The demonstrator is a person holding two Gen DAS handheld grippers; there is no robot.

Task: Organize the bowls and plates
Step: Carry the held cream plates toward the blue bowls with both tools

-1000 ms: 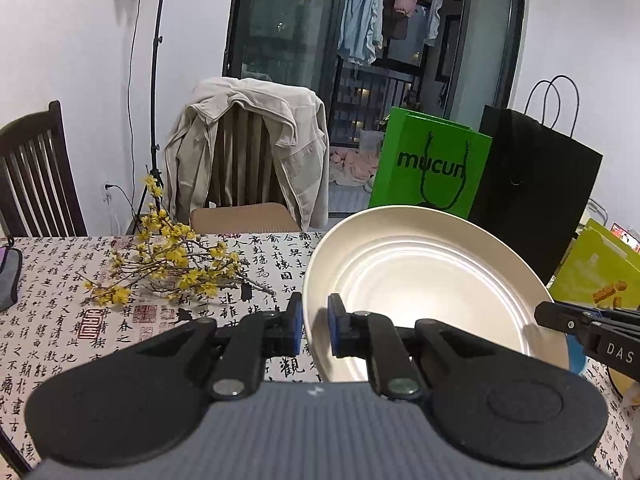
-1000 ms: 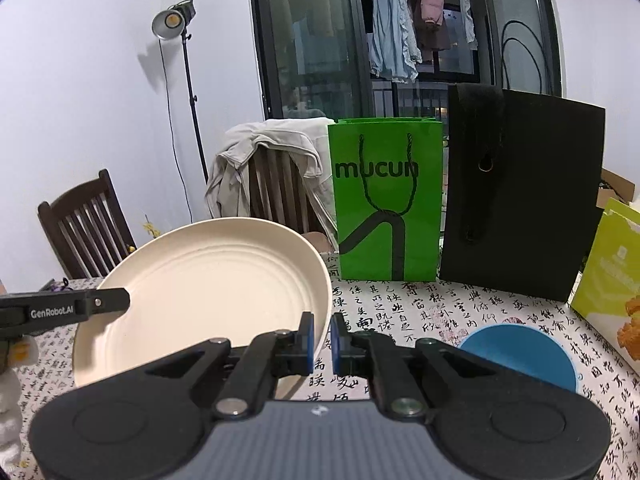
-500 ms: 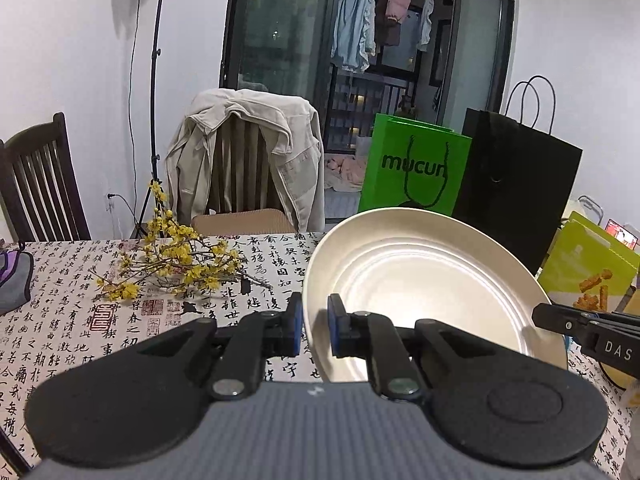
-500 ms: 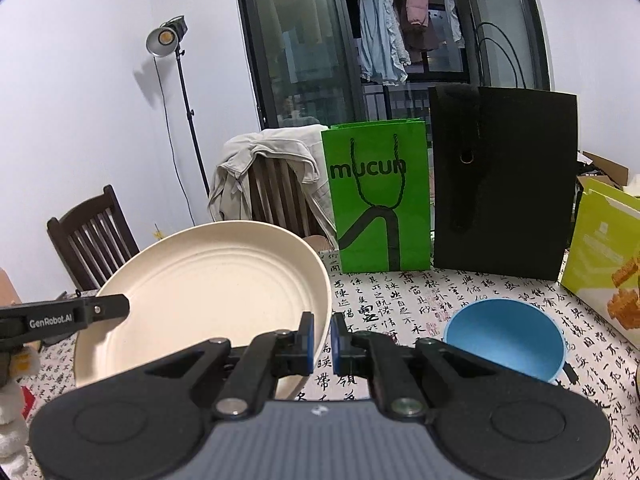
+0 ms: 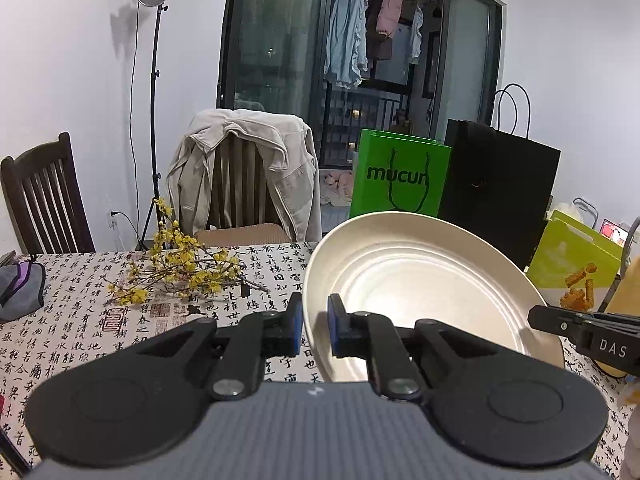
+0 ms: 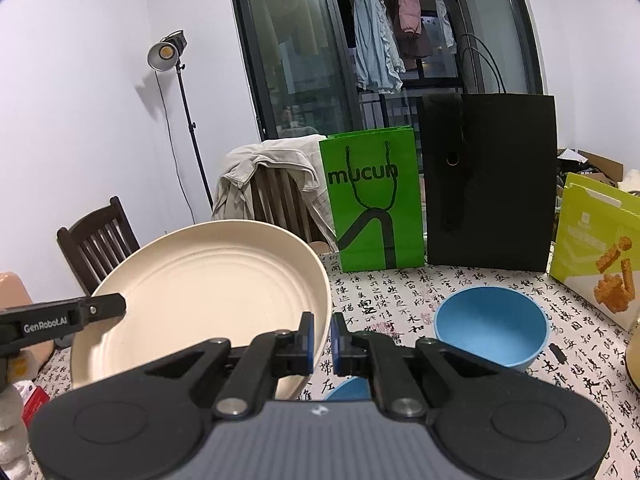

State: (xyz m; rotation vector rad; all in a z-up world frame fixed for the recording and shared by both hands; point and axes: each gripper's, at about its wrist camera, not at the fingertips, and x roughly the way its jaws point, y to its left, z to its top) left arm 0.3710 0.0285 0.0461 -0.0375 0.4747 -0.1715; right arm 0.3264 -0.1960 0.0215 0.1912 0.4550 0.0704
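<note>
Cream plate point(image 5: 416, 280) raised higher, left gripper point(image 5: 314, 330) and right gripper point(image 6: 321, 340) still clamping its rim

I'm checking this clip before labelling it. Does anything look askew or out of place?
The cream plate is tilted, held off the table by its rim between the left hand-held gripper and right hand-held gripper. Loose yellow flower sprigs lie on the tablecloth. Nothing looks spilled or broken.

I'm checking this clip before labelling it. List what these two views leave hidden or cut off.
- Plate: its near edge is hidden behind the left gripper in the left view.
- Second blue item: mostly hidden behind the right gripper in the right view; unidentifiable.
- Yellow box: cut off by the right edge.
</note>
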